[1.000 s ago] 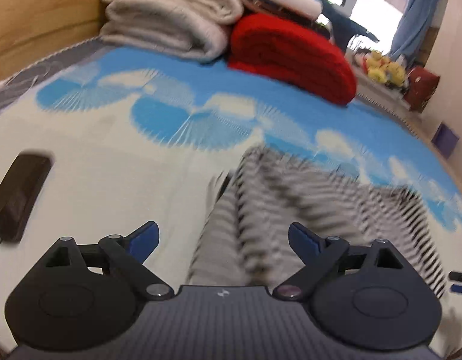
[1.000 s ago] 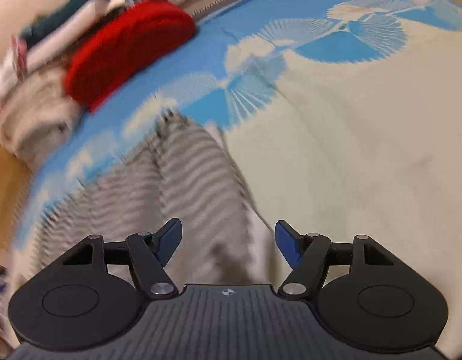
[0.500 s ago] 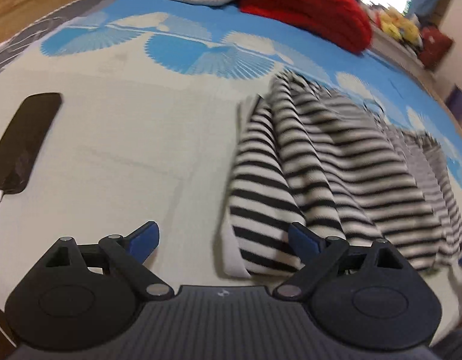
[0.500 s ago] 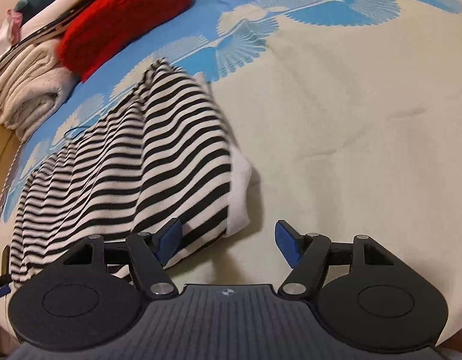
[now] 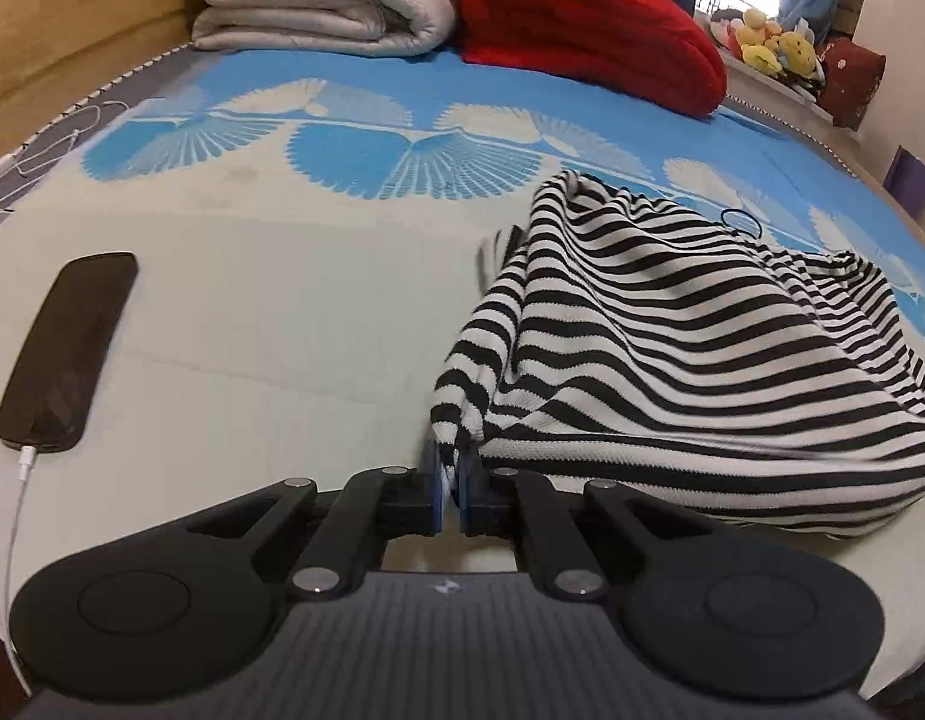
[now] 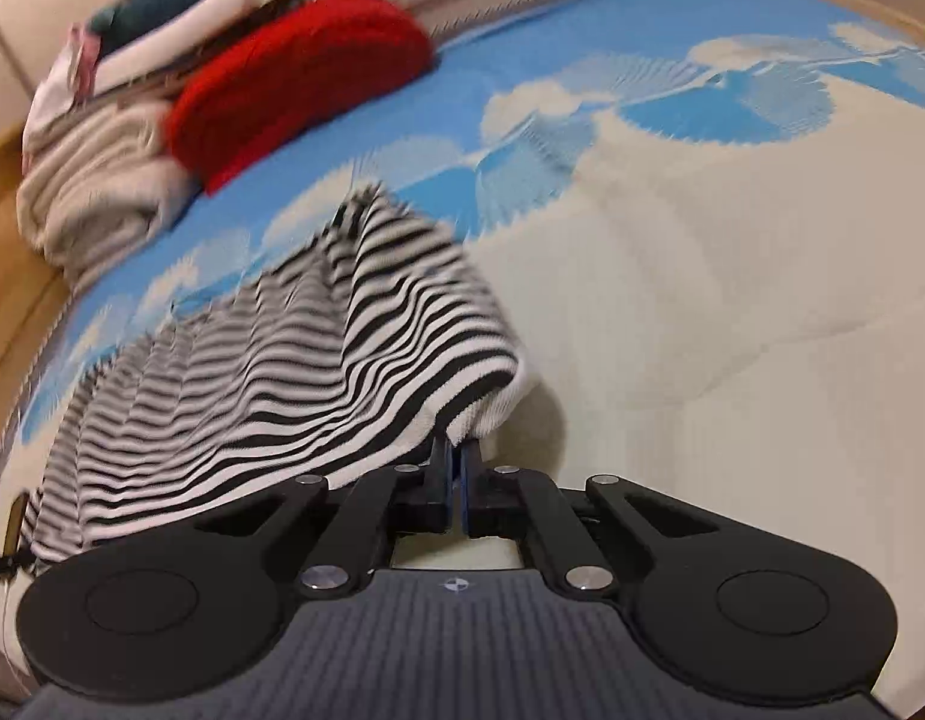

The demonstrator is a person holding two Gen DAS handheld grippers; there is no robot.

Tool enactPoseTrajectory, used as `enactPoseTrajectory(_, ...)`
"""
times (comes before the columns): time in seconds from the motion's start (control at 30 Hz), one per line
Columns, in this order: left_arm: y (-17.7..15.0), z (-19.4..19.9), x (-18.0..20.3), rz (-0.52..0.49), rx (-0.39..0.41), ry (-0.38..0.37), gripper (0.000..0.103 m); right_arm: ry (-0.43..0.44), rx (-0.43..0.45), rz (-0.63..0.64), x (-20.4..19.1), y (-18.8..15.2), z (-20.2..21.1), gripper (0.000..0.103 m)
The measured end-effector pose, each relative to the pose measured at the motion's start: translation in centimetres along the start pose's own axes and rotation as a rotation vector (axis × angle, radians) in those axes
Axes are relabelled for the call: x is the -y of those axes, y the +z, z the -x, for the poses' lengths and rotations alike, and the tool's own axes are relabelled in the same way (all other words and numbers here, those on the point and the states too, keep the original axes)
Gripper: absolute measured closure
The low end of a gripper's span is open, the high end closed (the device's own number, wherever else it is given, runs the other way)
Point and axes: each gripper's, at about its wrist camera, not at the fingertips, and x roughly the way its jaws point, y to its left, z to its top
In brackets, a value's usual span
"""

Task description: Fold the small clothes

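Both my grippers, left [image 5: 449, 480] & right [image 6: 456, 468], are clamped on near corners of the striped garment [image 5: 690, 348]; it runs away from me, twd the red blanket [image 5: 588, 24].

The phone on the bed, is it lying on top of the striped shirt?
No, the phone lies on bare bed cover, well apart from the striped shirt.

Left gripper [image 5: 449, 495] pinches corner of striped shirt [image 5: 672, 360], cloth bunched up on bed [image 5: 282, 330]. Phone [image 5: 66, 354] with white cable [image 5: 18, 516] lies far left. Red blanket [image 5: 588, 30], white blanket [image 5: 324, 0] at back.
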Motion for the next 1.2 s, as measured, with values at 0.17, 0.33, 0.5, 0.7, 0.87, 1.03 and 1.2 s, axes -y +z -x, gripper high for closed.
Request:
enactPoseTrajectory(0.17,-0.4,-0.4,0.8,-0.079,-0.024,0.036,0.097,-0.031,-0.008,-0.004,0.5,0.2,-0.5,0.103)
enactPoseTrajectory(0.33,-0.5,-1.3,0.0,-0.09,-0.065,0.077,0.071,-0.238,-0.036,-0.012,2.6,0.7,-1.7,0.103)
enactPoseTrajectory(0.5,-0.3,0.9,-1.9,-0.011,0.029,0.093,0.028,-0.107,0.073,-0.152,4.1,1.5,0.3,0.089)
enactPoseTrajectory(0.7,0.6,0.5,-2.8,0.085,0.013,0.048,0.028,-0.005,0.028,-0.084,0.6,1.3,-1.9,0.044)
enactPoseTrajectory(0.87,-0.3,-3.0,-0.9,-0.093,-0.119,0.255,0.025,-0.297,-0.056,0.188,-2.6,-0.1,-5.7,0.048)
enactPoseTrajectory(1.03,0.1,-2.1,-2.8,-0.007,-0.08,0.393,0.025,-0.385,0.023,0.148,-1.8,0.7,-4.6,0.048)
enactPoseTrajectory(1.2,0.6,0.6,-3.7,0.144,-0.002,0.194,0.022,-0.206,0.039,-0.045,0.4,0.9,-2.3,0.047)
